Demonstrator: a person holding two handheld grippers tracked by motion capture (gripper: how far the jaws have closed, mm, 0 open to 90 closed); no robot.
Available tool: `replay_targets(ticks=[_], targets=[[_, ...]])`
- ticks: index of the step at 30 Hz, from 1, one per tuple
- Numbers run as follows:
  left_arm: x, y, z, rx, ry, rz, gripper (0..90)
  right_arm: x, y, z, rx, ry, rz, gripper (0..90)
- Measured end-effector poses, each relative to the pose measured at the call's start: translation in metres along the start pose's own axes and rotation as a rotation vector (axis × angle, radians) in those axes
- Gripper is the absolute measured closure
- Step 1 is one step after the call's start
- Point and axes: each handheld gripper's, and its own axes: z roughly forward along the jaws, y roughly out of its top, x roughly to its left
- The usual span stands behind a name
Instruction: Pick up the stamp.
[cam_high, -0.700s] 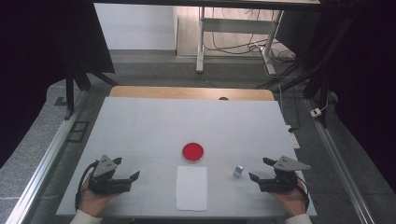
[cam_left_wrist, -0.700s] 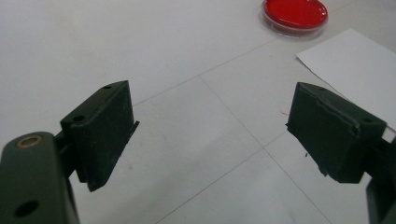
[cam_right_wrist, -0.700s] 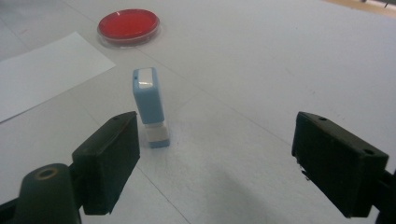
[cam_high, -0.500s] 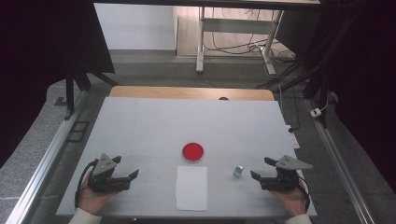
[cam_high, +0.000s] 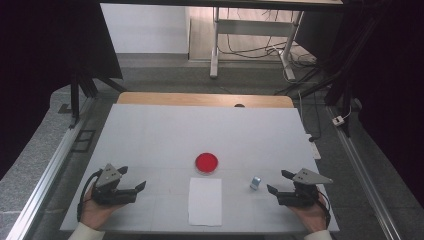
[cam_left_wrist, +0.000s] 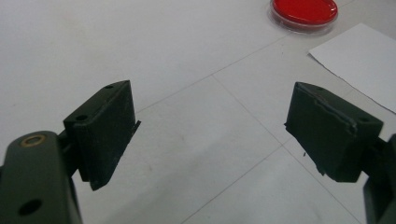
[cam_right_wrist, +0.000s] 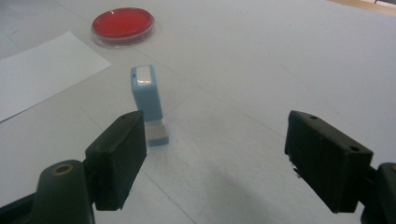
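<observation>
A round red dish (cam_high: 206, 162) sits near the middle of the white table (cam_high: 200, 130). A white paper sheet (cam_high: 205, 201) lies just in front of it. A small blue-and-white block (cam_high: 255, 183) stands upright to the right of the sheet; it rises just beyond the left jaw in the right gripper view, block (cam_right_wrist: 149, 103). My right gripper (cam_high: 278, 183) is open, a short way right of the block. My left gripper (cam_high: 132, 178) is open at the front left, with nothing between its jaws; the red dish (cam_left_wrist: 304, 11) and paper sheet (cam_left_wrist: 359, 60) lie ahead to its right.
A wooden strip (cam_high: 200, 99) borders the table's far edge. Metal rails (cam_high: 45, 175) run along both sides. A desk frame with cables (cam_high: 250, 40) stands on the floor beyond. Bare table surface lies between and ahead of the grippers.
</observation>
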Motion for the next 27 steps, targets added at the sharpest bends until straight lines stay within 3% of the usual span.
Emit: replay_targets(ticks=[15, 27], targets=[[-0.005, -0.003, -0.003, 0.003, -0.003, 0.014, 15.8, -0.001, 0.003, 0.002, -0.02, 0.012, 0.002, 21.3], [-0.007, -0.003, -0.003, 0.003, -0.004, 0.015, 15.8, 0.006, 0.019, -0.005, -0.059, 0.02, -0.015, 22.6]])
